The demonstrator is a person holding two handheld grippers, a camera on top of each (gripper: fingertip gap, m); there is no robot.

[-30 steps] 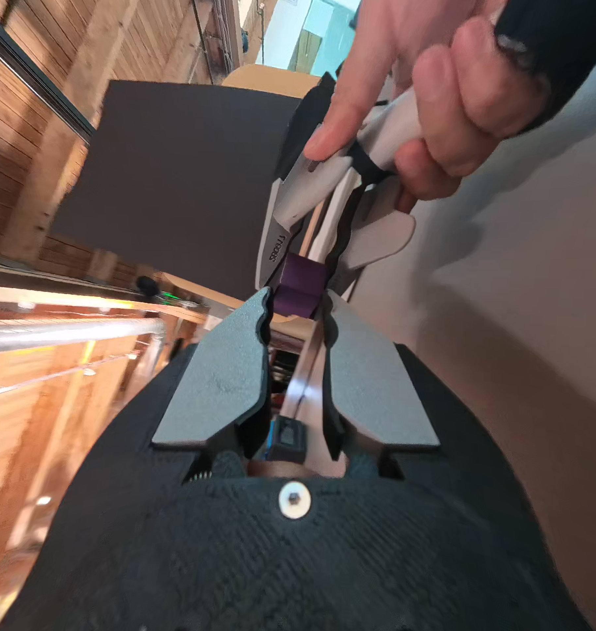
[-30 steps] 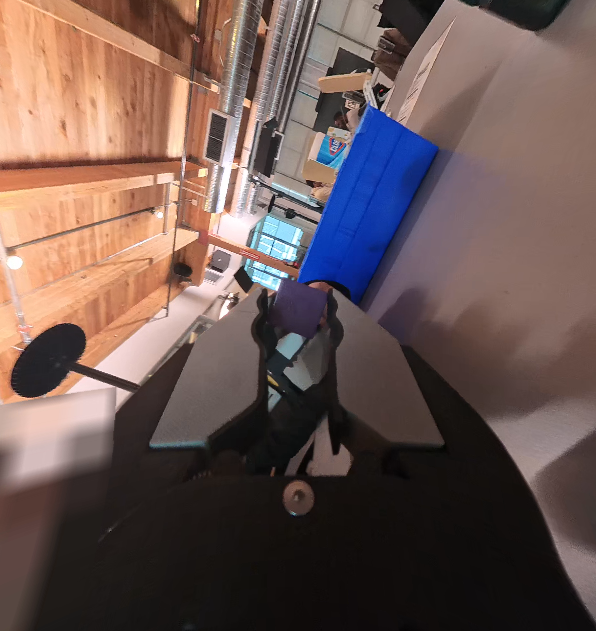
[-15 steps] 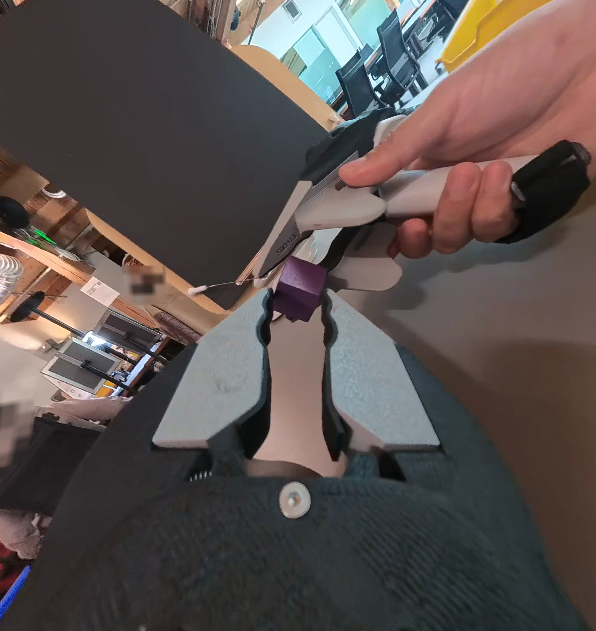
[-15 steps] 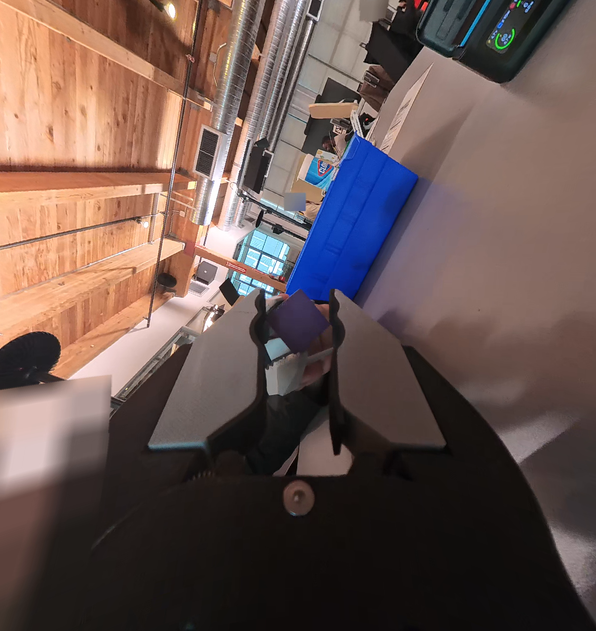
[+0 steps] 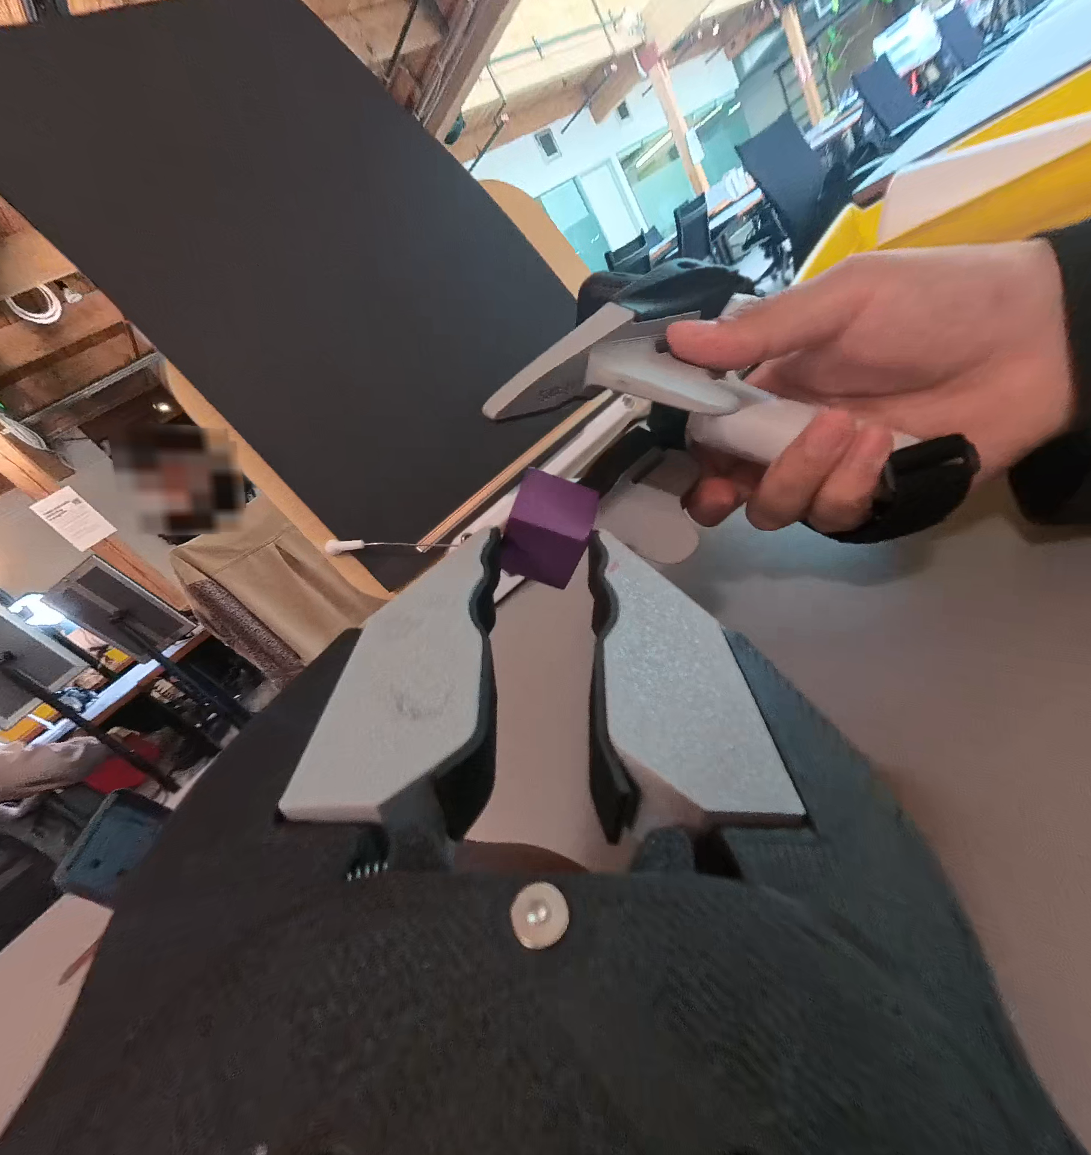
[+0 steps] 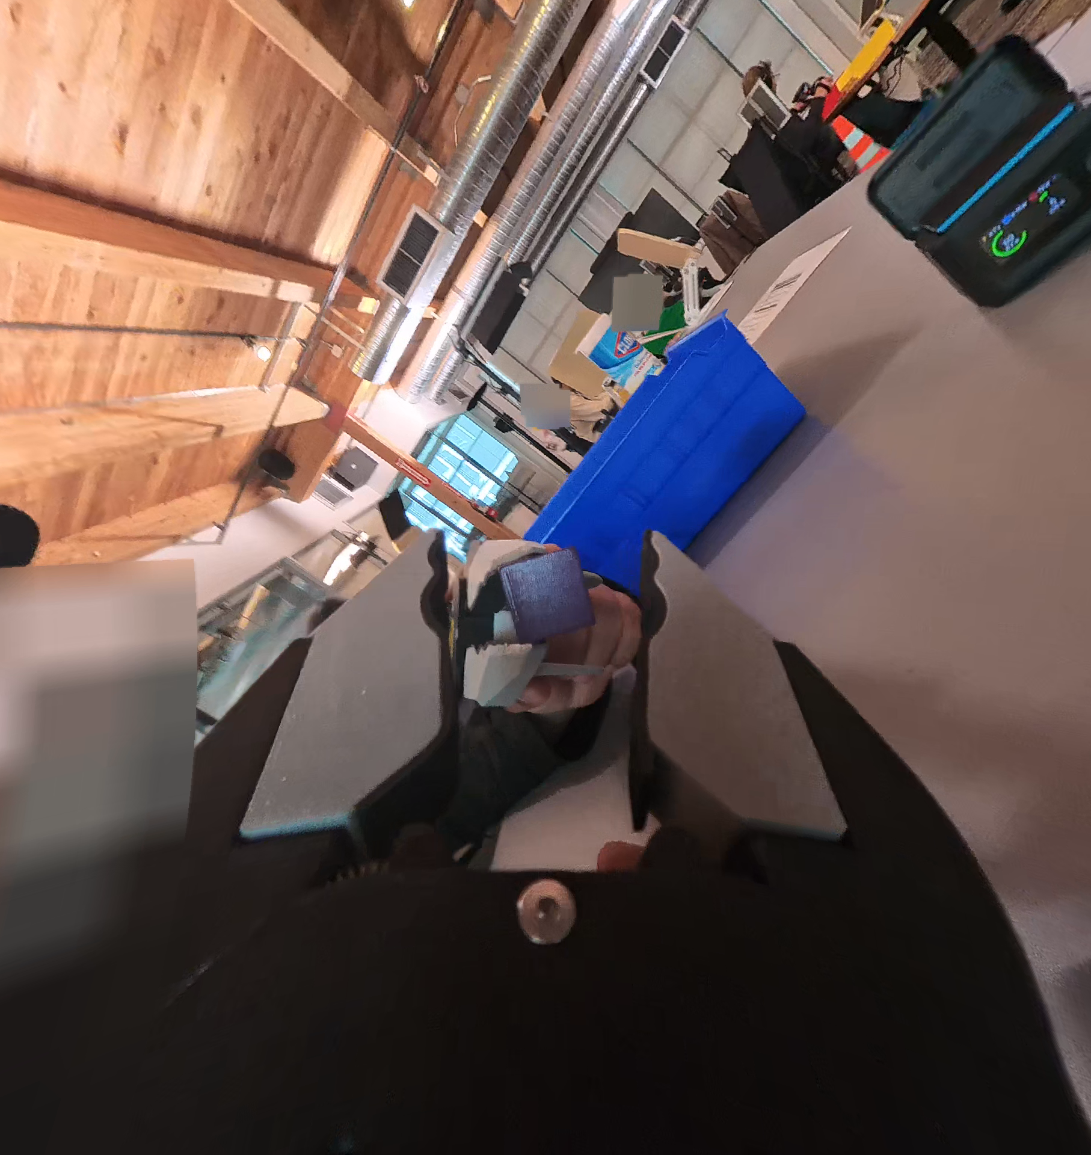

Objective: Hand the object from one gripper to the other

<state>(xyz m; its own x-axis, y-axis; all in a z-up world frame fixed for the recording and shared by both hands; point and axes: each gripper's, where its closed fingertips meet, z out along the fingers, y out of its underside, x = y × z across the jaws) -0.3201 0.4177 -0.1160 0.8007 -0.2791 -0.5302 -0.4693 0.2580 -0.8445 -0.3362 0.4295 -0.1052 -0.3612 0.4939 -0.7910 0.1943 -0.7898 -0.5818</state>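
Observation:
A small purple cube is pinched between the tips of my left gripper, which is shut on it and holds it in the air above the grey table. My right gripper, held by a hand, is just beyond the cube with its jaws spread wide and clear of it. In the right wrist view the cube sits between the open fingers of my right gripper without touching either. The left gripper's pale fingers show behind the cube.
A large black board stands behind the handover spot. A yellow bin is at the far right. On the grey table are a blue bin, a sheet of paper and a dark power unit. Less than 4 cm separates the two grippers' tips.
The right gripper, shut on the cube with the left one a second ago, has opened, let go and drawn back a little. The left gripper keeps the cube. Both grippers have turned.

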